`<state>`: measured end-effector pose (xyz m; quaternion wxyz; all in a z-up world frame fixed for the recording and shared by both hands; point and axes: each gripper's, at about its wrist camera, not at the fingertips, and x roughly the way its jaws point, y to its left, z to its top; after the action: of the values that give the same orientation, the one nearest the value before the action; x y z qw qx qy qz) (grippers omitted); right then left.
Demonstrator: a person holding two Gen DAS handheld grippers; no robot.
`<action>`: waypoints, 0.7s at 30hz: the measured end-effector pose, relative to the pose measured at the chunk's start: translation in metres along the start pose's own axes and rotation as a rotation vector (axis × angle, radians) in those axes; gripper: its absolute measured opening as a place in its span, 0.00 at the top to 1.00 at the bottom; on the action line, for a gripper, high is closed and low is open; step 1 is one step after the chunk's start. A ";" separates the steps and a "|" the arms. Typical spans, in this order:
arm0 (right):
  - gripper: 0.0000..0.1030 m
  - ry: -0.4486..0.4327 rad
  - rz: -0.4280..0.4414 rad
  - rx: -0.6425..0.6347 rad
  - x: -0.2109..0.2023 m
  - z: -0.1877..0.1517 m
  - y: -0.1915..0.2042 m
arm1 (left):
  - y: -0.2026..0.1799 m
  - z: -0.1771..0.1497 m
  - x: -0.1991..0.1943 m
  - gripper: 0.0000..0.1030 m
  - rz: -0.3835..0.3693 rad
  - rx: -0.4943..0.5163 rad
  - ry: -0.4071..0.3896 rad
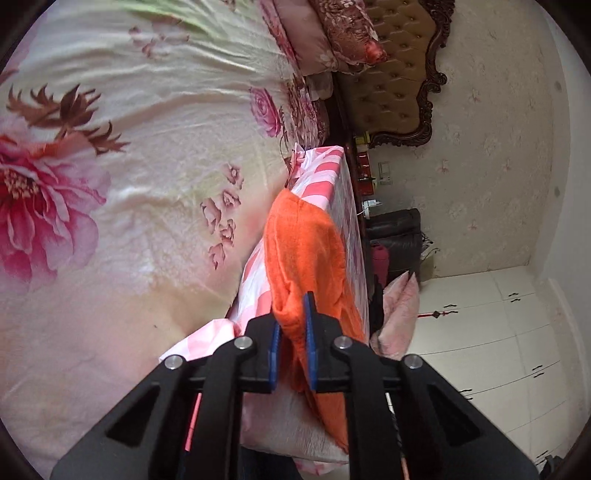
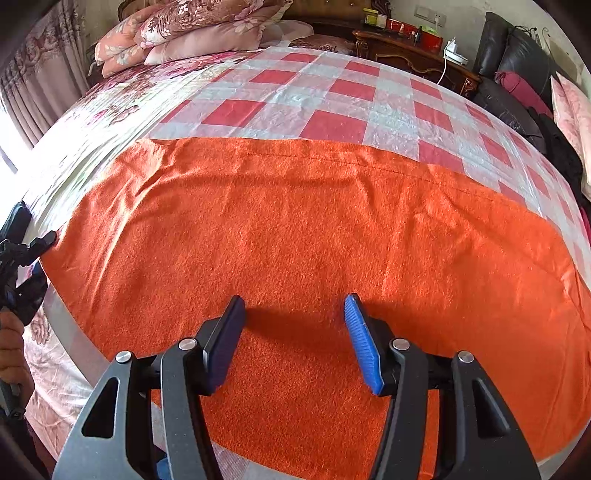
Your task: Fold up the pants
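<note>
The orange fleece pants (image 2: 314,229) lie spread flat across a red-and-white checked sheet (image 2: 332,96) on the bed. My right gripper (image 2: 295,314) is open, its blue-padded fingers (image 2: 360,339) just above the near part of the pants and holding nothing. My left gripper (image 1: 291,328) is shut on the left edge of the pants (image 1: 303,251). It also shows at the far left of the right wrist view (image 2: 26,254), at the pants' left edge.
A floral bedspread (image 1: 122,177) covers the rest of the bed. Pillows (image 2: 177,33) are stacked at the headboard (image 1: 391,74). A wooden nightstand (image 2: 410,48) with small items and a dark chair (image 2: 517,81) stand to the right. White cabinets (image 1: 491,332) line the wall.
</note>
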<state>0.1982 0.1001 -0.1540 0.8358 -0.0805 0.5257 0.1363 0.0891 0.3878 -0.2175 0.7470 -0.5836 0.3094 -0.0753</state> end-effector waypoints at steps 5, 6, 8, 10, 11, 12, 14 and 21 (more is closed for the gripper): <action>0.47 0.023 0.123 0.087 -0.006 0.001 -0.019 | -0.051 -0.003 -0.005 0.92 0.164 0.161 -0.040; 0.47 0.024 0.139 0.101 -0.008 0.001 -0.023 | -0.062 -0.004 -0.004 0.92 0.210 0.195 -0.046; 0.47 0.023 0.168 0.131 -0.014 0.001 -0.034 | -0.084 -0.010 0.001 0.92 0.322 0.276 -0.060; 0.47 0.024 0.205 0.165 -0.019 0.000 -0.044 | -0.111 -0.019 0.008 0.92 0.434 0.397 -0.079; 0.47 0.023 0.229 0.192 -0.022 -0.001 -0.053 | -0.121 -0.022 0.010 0.92 0.441 0.423 -0.078; 0.47 0.021 0.239 0.210 -0.024 -0.001 -0.059 | -0.125 -0.023 0.011 0.92 0.423 0.413 -0.068; 0.46 0.014 0.239 0.235 -0.028 -0.003 -0.072 | -0.122 -0.019 0.012 0.91 0.415 0.355 -0.061; 0.46 0.028 0.265 0.255 -0.028 -0.010 -0.088 | -0.099 -0.017 0.004 0.92 0.424 0.296 -0.086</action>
<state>0.2052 0.0100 -0.1341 0.8066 0.0942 0.5563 0.1763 0.1074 0.3417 -0.1300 0.8357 -0.3929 0.3785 0.0632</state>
